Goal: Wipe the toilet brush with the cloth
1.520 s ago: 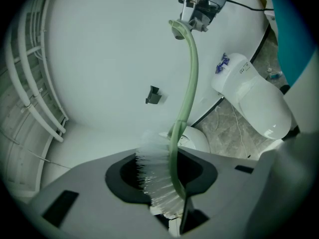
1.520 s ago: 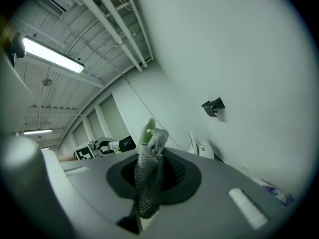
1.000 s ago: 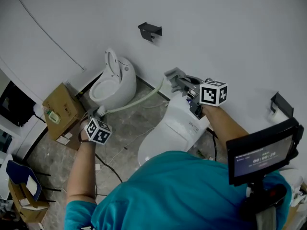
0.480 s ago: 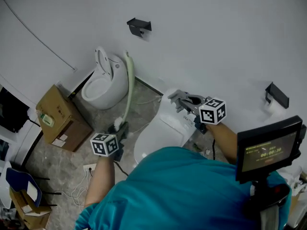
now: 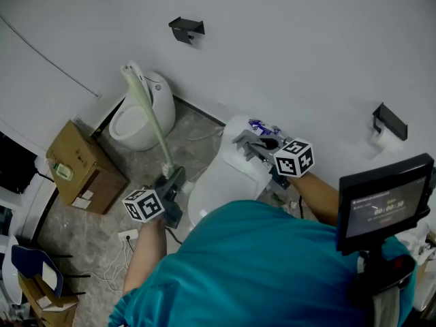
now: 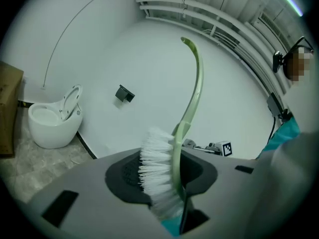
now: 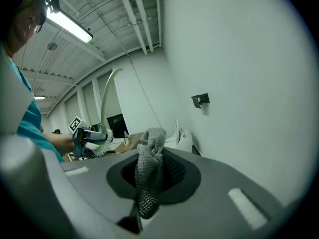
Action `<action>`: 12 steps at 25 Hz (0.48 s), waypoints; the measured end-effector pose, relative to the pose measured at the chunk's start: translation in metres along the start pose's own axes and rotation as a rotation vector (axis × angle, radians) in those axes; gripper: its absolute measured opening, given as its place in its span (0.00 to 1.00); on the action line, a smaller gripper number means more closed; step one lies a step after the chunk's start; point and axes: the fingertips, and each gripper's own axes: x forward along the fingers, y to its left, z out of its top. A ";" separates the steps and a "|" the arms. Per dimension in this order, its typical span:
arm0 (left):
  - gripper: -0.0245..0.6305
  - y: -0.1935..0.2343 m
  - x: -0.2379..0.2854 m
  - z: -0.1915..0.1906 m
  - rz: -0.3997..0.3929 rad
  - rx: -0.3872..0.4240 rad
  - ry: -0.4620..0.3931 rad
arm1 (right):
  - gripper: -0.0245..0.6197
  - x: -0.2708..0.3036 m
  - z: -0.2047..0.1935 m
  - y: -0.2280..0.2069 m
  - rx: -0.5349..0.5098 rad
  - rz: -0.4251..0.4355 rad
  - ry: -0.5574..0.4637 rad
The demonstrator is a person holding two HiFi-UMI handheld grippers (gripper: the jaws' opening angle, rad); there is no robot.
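A toilet brush [image 5: 151, 118] with a pale green handle and white bristles [image 6: 155, 176] is clamped near its head in my left gripper [image 5: 170, 182]. The handle [image 6: 192, 88] rises and curves away from the jaws. My right gripper [image 5: 253, 140] is shut on a grey knitted cloth [image 7: 149, 166], which is bunched up between its jaws and stands above them. The two grippers are apart, over the white toilet [image 5: 214, 182]. From the right gripper view the left gripper [image 7: 88, 137] with the brush shows at the left. The right gripper's marker cube [image 6: 227, 148] shows in the left gripper view.
A second white toilet bowl [image 5: 139, 111] stands against the wall at the left, beside a cardboard box [image 5: 82, 165]. Black brackets [image 5: 185, 27] [image 5: 388, 121] hang on the wall. Cables [image 5: 119, 244] lie on the stone floor. A small screen [image 5: 385, 206] sits at the right.
My left gripper has moved right and rolled, so the brush handle swung from lying toward the right to standing up and leaning left. The right gripper has sunk with the cloth.
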 end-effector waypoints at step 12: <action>0.26 -0.007 -0.006 -0.003 0.000 -0.003 0.004 | 0.08 0.006 0.001 0.010 -0.026 0.033 0.007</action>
